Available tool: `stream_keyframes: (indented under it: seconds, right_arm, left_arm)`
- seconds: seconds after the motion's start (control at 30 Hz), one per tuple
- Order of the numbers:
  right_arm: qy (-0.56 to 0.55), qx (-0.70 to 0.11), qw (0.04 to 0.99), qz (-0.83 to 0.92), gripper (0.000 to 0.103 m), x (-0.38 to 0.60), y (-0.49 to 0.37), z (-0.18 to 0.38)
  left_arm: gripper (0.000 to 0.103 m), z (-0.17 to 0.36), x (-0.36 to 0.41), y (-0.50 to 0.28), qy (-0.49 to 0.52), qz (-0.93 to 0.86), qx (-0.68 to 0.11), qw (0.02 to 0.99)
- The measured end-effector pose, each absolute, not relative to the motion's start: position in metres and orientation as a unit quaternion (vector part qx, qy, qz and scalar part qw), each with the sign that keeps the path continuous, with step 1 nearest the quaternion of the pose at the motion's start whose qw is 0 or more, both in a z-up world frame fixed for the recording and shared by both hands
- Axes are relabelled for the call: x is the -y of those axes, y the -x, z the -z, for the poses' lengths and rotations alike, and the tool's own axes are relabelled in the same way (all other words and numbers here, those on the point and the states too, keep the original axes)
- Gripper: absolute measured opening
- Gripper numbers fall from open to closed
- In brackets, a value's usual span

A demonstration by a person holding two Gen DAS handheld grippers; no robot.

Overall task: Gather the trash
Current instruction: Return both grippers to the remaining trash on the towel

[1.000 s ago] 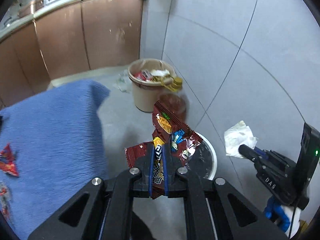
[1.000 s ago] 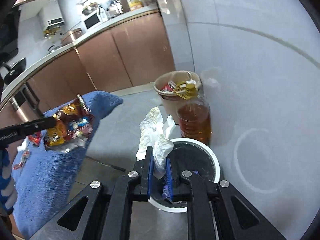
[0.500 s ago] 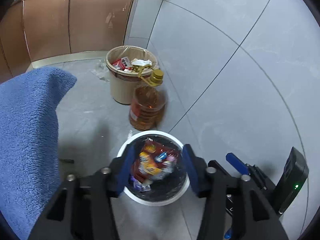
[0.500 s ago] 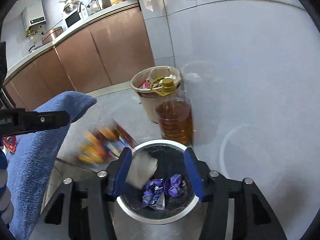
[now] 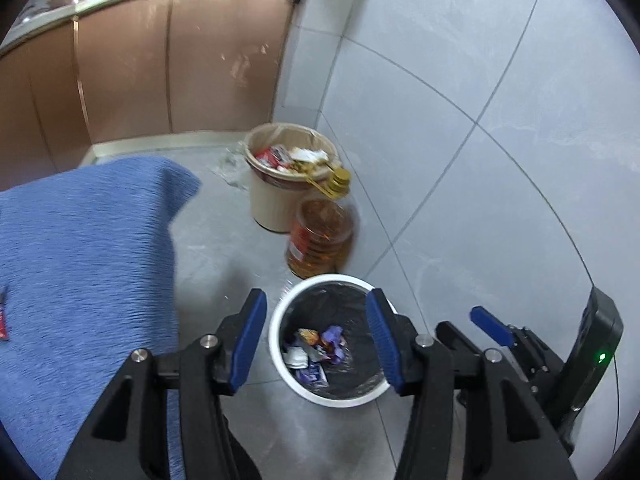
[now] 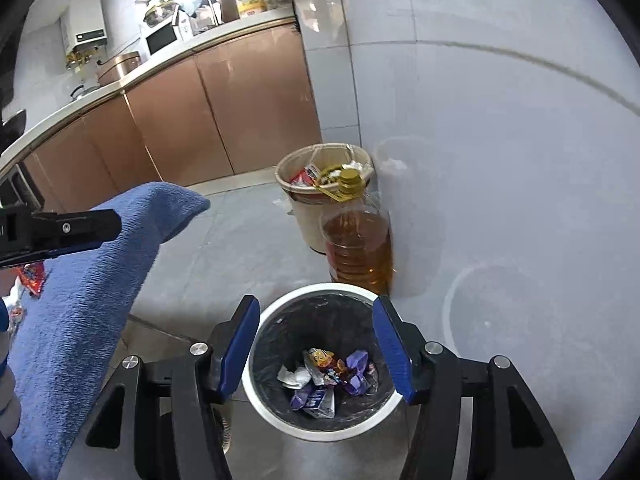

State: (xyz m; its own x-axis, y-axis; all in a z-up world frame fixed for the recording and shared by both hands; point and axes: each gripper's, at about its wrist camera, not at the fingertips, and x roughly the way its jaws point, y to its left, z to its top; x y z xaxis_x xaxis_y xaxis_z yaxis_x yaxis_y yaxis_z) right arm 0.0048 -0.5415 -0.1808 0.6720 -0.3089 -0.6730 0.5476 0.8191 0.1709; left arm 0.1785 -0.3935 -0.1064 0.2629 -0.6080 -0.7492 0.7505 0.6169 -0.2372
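Note:
A white bin with a black liner stands on the floor below both grippers. In it lie a colourful snack wrapper, a crumpled white tissue and purple wrappers. My left gripper hangs open over the bin with nothing between its blue pads. My right gripper is also over the bin, its jaws opening and empty. Each gripper shows at the edge of the other's view: the right gripper's fingers and the left gripper's dark body.
A beige bin full of rubbish and a bottle of amber oil stand against the tiled wall behind the white bin. A blue towel-covered surface fills the left, with a red wrapper on it. Brown cabinets line the back.
Both grippers opened. The snack wrapper left the left gripper and the tissue left the right one; both fell into the white bin.

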Motion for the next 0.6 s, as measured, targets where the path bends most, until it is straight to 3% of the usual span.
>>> stream_keyframes:
  seconds: [0.27, 0.6]
  right_arm:
    - [-0.162, -0.306, 0.911, 0.223, 0.064, 0.514, -0.005, 0.154]
    - [-0.128, -0.284, 0.93, 0.194, 0.064, 0.47, -0.009, 0.116]
  left_arm:
    - [0.05, 0.079, 0.336, -0.175, -0.054, 0.391, -0.362, 0.845]
    - [0.05, 0.055, 0.259, -0.166, -0.062, 0.363, -0.339, 0.866]
